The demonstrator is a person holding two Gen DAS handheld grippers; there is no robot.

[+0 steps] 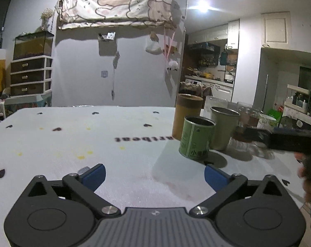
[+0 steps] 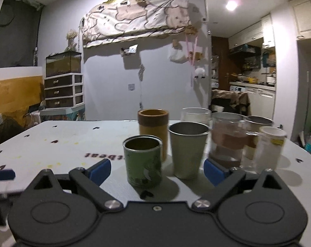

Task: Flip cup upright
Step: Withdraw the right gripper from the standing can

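Right wrist view: every cup (image 2: 188, 149) is seen standing mouth-up in a tight cluster on the table (image 2: 52, 148), both grippers' jaws spread empty, so neighbours such as the tin (image 2: 143, 162) could be knocked by any reach.

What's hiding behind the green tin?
Right behind the green tin stands a tall brown tube, open on top. The tin covers the tube's lower left part, so that bit stays unseen.

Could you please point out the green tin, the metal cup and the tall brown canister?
green tin (image 2: 144, 165): right wrist view, middle of its green side.
metal cup (image 2: 187, 154): right wrist view, middle of its outer wall.
tall brown canister (image 2: 153, 126): right wrist view, upper front wall.
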